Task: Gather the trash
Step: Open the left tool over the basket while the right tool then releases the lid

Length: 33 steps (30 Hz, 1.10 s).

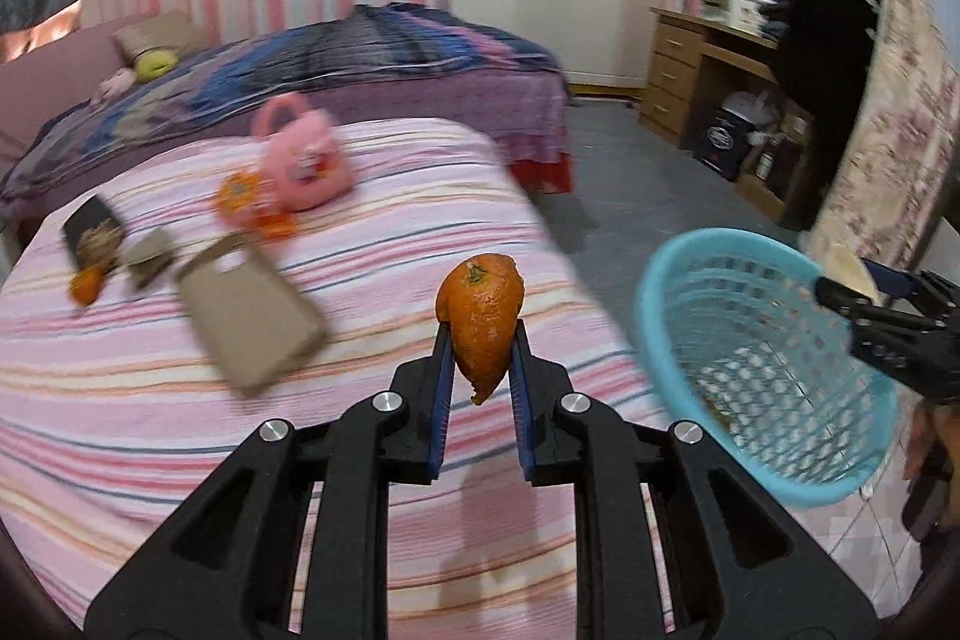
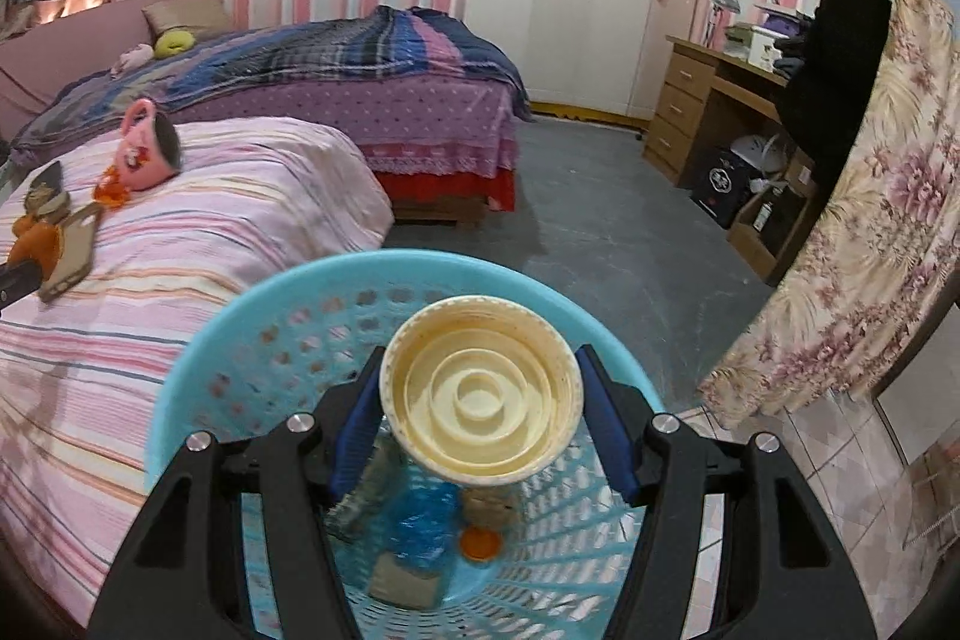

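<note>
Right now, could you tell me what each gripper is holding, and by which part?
The left gripper pinches an orange peel across its middle. The right gripper grips a cream lid by opposite sides of its rim, over the blue basket.

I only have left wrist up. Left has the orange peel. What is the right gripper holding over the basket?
Observer: The right gripper is shut on a cream plastic lid, directly above the blue basket.
Operator: Basket looks empty from my side. Is it?
Observer: No. The right wrist view shows an orange bottle cap, blue crumpled plastic and a tan piece of card at the bottom.
Operator: Anything of the left gripper visible there?
Observer: Only at the far left edge: the orange peel over the striped bed.
</note>
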Each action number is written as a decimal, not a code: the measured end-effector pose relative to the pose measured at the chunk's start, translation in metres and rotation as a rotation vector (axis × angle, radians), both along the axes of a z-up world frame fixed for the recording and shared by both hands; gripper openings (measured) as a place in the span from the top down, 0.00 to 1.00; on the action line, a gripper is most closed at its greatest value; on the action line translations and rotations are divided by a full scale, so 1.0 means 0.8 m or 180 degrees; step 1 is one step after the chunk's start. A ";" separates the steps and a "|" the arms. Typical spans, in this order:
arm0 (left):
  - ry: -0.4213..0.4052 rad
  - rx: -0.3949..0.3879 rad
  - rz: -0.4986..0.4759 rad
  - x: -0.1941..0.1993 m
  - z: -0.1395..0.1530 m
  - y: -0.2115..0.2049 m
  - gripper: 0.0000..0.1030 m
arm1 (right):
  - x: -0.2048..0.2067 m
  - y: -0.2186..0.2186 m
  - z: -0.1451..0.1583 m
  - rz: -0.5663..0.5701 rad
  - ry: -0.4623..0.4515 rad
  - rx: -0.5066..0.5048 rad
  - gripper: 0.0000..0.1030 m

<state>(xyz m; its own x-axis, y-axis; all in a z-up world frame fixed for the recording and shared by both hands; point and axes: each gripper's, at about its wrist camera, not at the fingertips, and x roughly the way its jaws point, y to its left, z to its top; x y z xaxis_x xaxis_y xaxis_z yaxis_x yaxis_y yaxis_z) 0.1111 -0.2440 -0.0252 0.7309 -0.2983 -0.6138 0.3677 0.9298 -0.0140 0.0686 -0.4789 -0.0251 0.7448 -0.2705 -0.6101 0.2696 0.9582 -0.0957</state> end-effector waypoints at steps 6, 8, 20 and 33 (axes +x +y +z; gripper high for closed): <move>0.0084 0.0010 -0.0272 -0.003 -0.010 -0.081 0.84 | -0.004 -0.032 -0.005 -0.0140 -0.0014 0.0099 0.40; 0.0105 0.0019 -0.0329 -0.002 -0.015 -0.103 0.84 | -0.005 -0.046 -0.009 -0.0193 -0.0018 0.0143 0.40; 0.0229 0.0065 -0.0493 0.002 -0.043 -0.158 0.50 | -0.012 -0.070 -0.016 -0.0347 -0.0095 0.0251 0.40; -0.0156 -0.0137 -0.0106 0.008 -0.003 -0.095 0.13 | -0.012 -0.054 -0.015 -0.0324 -0.0111 0.0216 0.40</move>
<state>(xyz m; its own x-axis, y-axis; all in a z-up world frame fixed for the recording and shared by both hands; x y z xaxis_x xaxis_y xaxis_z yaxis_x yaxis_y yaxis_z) 0.1177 -0.3202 -0.0272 0.7490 -0.3483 -0.5636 0.3996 0.9160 -0.0350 0.0587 -0.5218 -0.0368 0.7366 -0.3048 -0.6038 0.3679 0.9296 -0.0204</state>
